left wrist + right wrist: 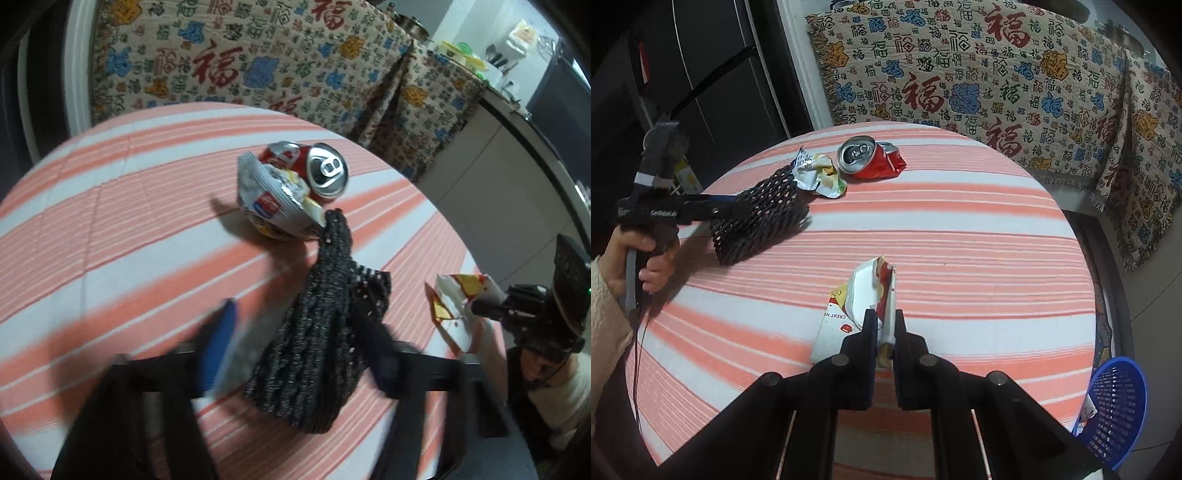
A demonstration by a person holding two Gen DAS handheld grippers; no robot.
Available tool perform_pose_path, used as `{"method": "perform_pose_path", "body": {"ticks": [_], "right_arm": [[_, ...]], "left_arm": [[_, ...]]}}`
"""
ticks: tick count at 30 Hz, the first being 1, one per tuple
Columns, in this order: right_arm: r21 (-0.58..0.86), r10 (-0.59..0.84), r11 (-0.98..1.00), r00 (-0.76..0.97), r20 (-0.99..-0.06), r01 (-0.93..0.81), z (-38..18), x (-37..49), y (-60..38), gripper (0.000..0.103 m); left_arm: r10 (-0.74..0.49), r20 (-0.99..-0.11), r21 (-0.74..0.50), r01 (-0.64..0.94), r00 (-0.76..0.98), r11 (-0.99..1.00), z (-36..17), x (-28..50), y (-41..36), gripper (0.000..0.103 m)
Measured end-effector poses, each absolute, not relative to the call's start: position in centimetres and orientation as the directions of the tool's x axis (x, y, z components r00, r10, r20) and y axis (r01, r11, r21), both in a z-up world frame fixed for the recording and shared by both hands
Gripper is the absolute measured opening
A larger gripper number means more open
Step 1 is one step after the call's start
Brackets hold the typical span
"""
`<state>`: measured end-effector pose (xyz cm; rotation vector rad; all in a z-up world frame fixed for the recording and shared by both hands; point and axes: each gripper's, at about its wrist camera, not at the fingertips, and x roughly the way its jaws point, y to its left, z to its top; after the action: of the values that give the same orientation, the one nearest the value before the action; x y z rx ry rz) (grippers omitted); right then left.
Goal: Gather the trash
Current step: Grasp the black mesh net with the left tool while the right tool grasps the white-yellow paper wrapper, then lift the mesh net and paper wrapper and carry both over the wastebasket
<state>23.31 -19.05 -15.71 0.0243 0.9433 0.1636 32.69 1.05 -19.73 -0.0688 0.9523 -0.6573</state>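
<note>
My right gripper (884, 325) is clamped nearly closed on a flattened white-and-red carton (849, 314), held over the striped tablecloth (960, 221). My left gripper (295, 332) has its jaws narrowed around a black foam net sleeve (314, 350); its view is motion-blurred, but the right view shows the net in its fingers. Net's far tip touches a crumpled snack wrapper (273, 199), which lies against a crushed red can (317, 170). Blue basket (1115, 410) sits off the table edge, right side.
</note>
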Motion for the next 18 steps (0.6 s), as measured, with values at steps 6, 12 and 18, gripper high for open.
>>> {"method": "perform_pose_path", "body": {"ticks": [6, 12, 18], "right_arm": [[0.106, 0.153, 0.988, 0.582, -0.798, -0.115, -15.7, 22.4, -20.4, 0.008], [0.128, 0.173, 0.985, 0.602, -0.78, -0.119, -14.3, 21.8, -20.6, 0.008], [0.108, 0.163, 0.986, 0.615, -0.772, -0.126, -13.6, 20.8, -20.2, 0.008]], "left_arm": [[-0.518, -0.732, -0.33, 0.434, 0.443, 0.838, -18.5, 30.3, 0.8, 0.01], [-0.431, -0.743, -0.248, 0.388, 0.512, 0.888, -16.2, 25.4, -1.6, 0.01], [-0.348, -0.734, -0.165, 0.343, 0.584, 0.925, -15.6, 21.2, -4.7, 0.01]]}}
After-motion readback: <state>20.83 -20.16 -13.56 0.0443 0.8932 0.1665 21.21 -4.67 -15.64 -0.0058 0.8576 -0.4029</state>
